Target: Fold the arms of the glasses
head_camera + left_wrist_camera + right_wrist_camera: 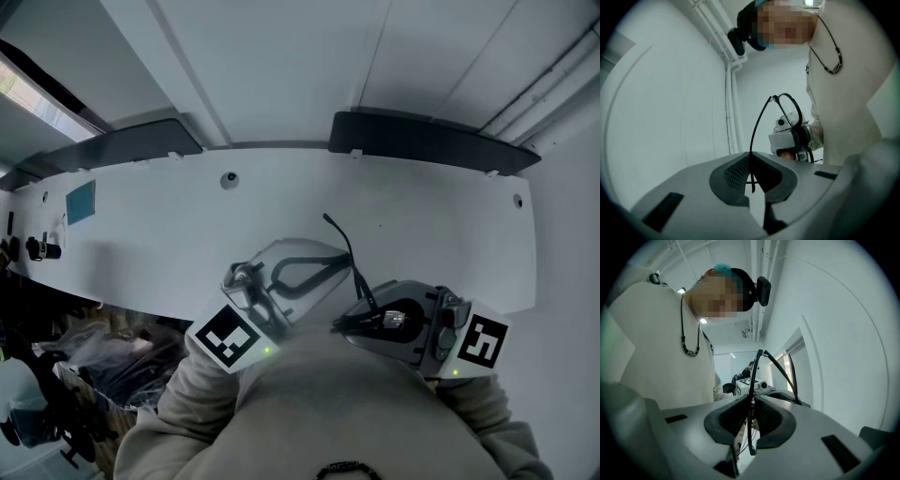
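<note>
Black glasses (787, 108) hang between two hand-held grippers above a white desk (187, 216). The left gripper (751, 161) pinches one thin arm (754, 127); the right gripper (751, 408) clamps the frame (752, 380)

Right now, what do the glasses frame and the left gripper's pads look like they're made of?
The glasses: thin black frame, probably plastic or coated metal. The arm is slim as wire, curved, with a dull sheen, so I can't tell which. The left gripper pads: dark, matte, likely rubber, given the fine ribbed grid texture on the face.
</note>
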Demonstrator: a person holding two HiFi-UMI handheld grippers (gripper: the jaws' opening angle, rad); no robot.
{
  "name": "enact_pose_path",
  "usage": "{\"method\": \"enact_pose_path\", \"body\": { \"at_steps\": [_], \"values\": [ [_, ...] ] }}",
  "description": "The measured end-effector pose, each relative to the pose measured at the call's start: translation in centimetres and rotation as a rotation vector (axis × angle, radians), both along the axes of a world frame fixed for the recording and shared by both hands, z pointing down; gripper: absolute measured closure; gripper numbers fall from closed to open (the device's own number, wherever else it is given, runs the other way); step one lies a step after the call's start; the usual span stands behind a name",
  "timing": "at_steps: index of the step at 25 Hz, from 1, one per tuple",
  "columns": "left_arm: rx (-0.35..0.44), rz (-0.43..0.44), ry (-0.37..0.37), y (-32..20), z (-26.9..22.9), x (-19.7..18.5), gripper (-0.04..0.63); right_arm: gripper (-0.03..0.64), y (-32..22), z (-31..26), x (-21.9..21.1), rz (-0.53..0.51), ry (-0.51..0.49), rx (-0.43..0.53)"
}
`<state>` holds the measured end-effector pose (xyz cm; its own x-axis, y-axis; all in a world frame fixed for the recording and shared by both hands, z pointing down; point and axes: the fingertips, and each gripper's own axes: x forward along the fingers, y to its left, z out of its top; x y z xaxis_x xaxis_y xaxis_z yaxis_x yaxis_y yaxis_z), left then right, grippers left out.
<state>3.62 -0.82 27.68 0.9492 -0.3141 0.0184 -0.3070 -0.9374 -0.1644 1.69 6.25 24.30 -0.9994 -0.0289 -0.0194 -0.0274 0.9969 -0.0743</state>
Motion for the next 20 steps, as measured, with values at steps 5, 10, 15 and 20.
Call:
{"method": "enact_pose_path", "body": {
  "at_steps": [5, 10, 15, 20],
  "values": [
    [-0.025, 0.029, 0.004, 0.7, 0.2, 0.2, 0.580, 0.560, -0.5, -0.3, -0.1, 0.016, -0.004, 0.023],
    [-0.060, 0.063, 0.028, 1.7, 0.4, 0.5, 0.580, 0.560, -0.6, -0.5, -0.1, 0.030, -0.006, 0.037],
    [-0.067, 0.110, 0.045, 2.8, 0.6, 0.8, 0.580, 0.560, -0.6, -0.6, -0.2, 0.039, -0.008, 0.043],
    [-0.081, 0.184, 0.052, 3.7, 0.8, 0.9, 0.580, 0.560, -0.3, -0.5, -0.1, 0.016, -0.015, 0.034]
  ]
}}
